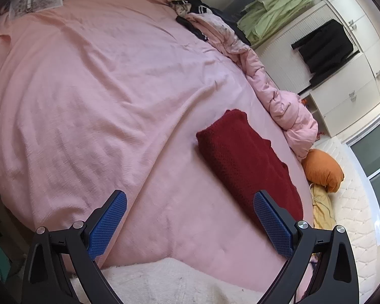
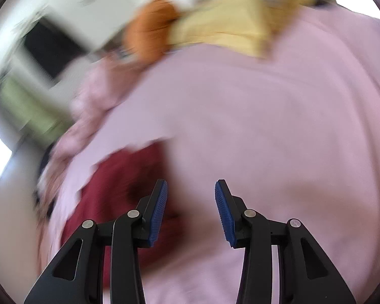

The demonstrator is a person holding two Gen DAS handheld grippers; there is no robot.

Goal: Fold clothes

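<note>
A dark red knitted garment [image 1: 248, 159] lies folded on the pink bedspread [image 1: 88, 88], right of centre in the left wrist view. My left gripper [image 1: 190, 197] hovers open over the bedspread, and its right finger overlaps the garment's near end; nothing sits between its blue pads [image 1: 109, 225]. The right wrist view is blurred. There the red garment [image 2: 119, 192] lies lower left, behind my left finger. My right gripper [image 2: 191, 187] is open over bare pink cover, with nothing between the fingers.
A cream fuzzy cloth [image 1: 164, 278] lies at the near edge. A bunched pink quilt [image 1: 278, 96], a pile of dark clothes [image 1: 197, 10], an orange cushion [image 1: 321, 169] and a yellow cloth [image 1: 321, 207] line the bed's far side. White cupboards [image 1: 354, 58] stand behind.
</note>
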